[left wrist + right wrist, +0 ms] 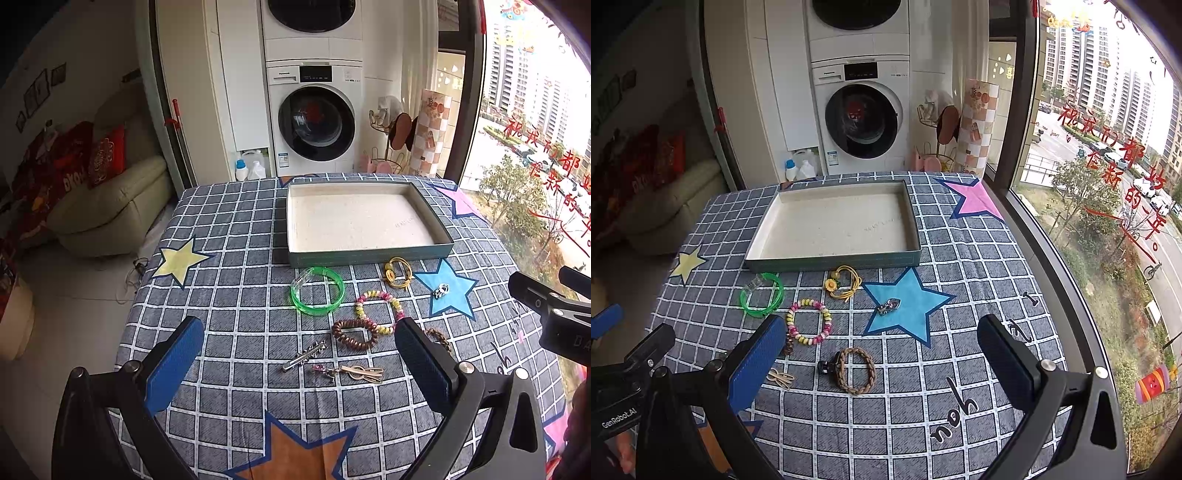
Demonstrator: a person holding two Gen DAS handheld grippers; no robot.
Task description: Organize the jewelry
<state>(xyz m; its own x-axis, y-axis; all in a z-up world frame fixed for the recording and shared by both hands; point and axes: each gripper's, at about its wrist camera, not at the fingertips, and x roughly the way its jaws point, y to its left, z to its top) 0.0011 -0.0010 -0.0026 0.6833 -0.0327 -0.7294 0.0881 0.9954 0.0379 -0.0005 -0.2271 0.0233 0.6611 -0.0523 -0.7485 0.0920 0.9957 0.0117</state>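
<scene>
A shallow grey-green tray (pixel 369 254) (pixel 831 260) with a white floor lies on the checked tablecloth, nothing in it. In front of it are scattered a green bangle (pixel 317 290) (pixel 762 294), a yellow flower hair tie (pixel 397 272) (pixel 843 282), a pink-yellow bead bracelet (pixel 376 308) (pixel 809 322), a brown spiral hair tie (pixel 355 334), a braided brown bracelet (pixel 856 370), a small charm (pixel 440 290) (pixel 888 306), a silver clip (pixel 304 355) and a beige clip (pixel 364 373) (pixel 780 378). My left gripper (pixel 299 354) is open above the clips. My right gripper (pixel 882 354) is open above the braided bracelet.
The table (pixel 236 280) stands by a large window (pixel 1108 184) on the right. Behind it are a stacked washer and dryer (pixel 314 118), bottles (pixel 249 168) on the floor and a shoe rack (pixel 391 140). A sofa (pixel 110 206) sits at the left.
</scene>
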